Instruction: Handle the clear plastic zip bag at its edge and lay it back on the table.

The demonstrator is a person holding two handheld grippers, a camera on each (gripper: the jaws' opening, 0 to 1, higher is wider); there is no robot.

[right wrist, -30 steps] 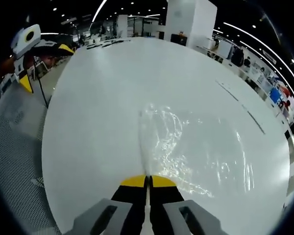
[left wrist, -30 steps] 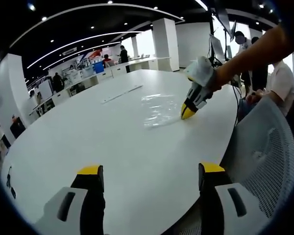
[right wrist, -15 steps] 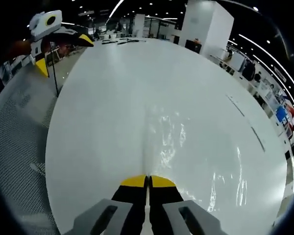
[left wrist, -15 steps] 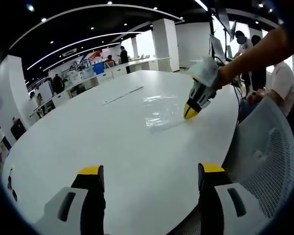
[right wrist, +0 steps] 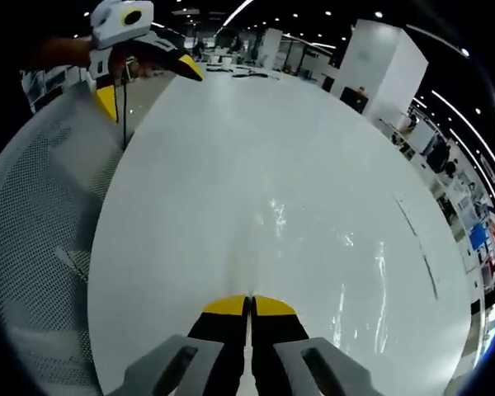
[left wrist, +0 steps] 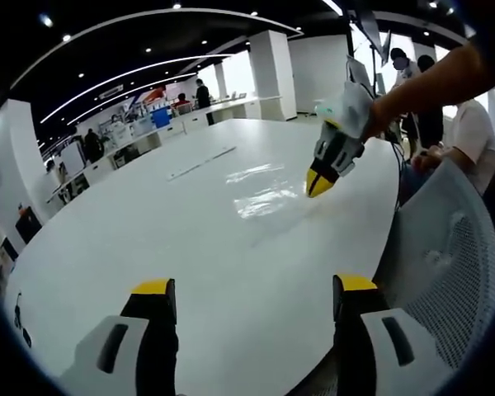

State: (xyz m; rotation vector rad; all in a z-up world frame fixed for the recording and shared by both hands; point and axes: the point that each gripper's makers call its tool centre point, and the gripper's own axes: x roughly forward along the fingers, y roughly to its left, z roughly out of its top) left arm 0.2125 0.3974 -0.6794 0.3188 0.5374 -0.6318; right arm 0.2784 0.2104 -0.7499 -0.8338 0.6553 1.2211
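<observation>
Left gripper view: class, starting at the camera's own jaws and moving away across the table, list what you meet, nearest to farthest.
Left gripper, jaws apart → bare white table → clear plastic zip bag, its edge at the right gripper → long flat strip → desks with people.

I am holding the left gripper (left wrist: 246,299) low and level with its yellow-tipped jaws standing wide apart. My right gripper (right wrist: 249,306) is pointing downward, jaws pressed together tip to tip, and my bare forearm (left wrist: 433,82) is reaching in behind it.
</observation>
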